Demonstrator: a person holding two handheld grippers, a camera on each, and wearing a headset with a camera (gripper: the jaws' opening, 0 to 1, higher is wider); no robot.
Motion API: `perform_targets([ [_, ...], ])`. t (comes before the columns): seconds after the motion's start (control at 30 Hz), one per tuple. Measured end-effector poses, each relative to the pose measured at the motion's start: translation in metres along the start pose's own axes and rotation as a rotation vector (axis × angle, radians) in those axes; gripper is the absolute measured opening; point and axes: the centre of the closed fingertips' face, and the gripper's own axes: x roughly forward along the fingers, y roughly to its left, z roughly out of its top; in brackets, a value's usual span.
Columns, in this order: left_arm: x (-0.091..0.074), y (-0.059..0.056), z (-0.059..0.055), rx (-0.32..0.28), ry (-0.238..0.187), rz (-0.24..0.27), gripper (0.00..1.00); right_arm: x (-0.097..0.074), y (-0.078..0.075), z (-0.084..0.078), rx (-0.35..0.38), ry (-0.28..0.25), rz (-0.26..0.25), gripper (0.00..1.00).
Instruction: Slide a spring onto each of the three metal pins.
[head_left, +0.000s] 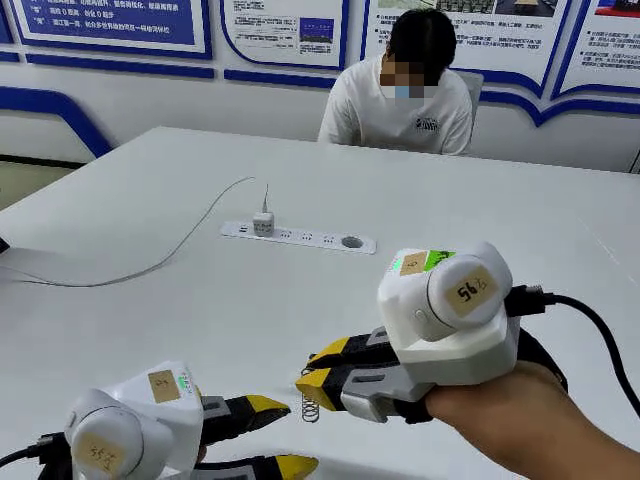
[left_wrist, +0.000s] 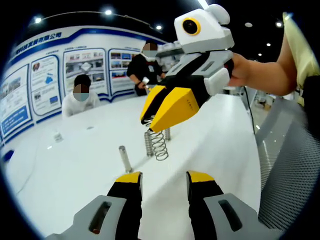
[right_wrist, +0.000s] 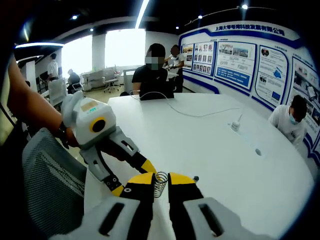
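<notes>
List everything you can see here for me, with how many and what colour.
Table: one, white, under everything.
Pins: three, grey metal, upright on the table; the near one is bare.
Springs: two, silvery; one held above the pins, one upright on the middle pin.
Power strip: one, white, mid-table, with a white charger and cable.
Posters: several, blue and white, on the wall.
People: one in white seated across the table; others further off.
Left gripper: one, white with yellow-tipped black jaws, open.
Right gripper: one, same colours, shut on a spring, held in a hand.
</notes>
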Motion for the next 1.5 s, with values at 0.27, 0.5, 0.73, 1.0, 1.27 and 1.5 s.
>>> perform_targets([
  [0.27, -0.004, 0.008, -0.001, -0.019, -0.006, 0.031, 0.45, -0.005, -0.024, 0.013, -0.004, -0.031, -0.052, 0.12],
  [0.5, -0.006, 0.01, -0.002, -0.025, -0.002, 0.04, 0.49, -0.004, -0.044, 0.021, -0.009, -0.06, -0.098, 0.12],
  [0.73, -0.007, 0.011, -0.004, -0.03, 0.001, 0.044, 0.53, 0.003, -0.057, 0.024, -0.022, -0.081, -0.128, 0.12],
  [1.0, -0.008, 0.011, -0.005, -0.029, 0.005, 0.044, 0.54, 0.018, -0.064, 0.014, -0.034, -0.057, -0.132, 0.12],
  [1.27, -0.009, 0.011, -0.006, -0.028, 0.008, 0.045, 0.54, 0.026, -0.069, 0.008, -0.032, -0.043, -0.13, 0.12],
  [1.5, -0.01, 0.012, -0.008, -0.028, 0.011, 0.047, 0.54, 0.03, -0.068, 0.005, -0.023, -0.037, -0.125, 0.12],
])
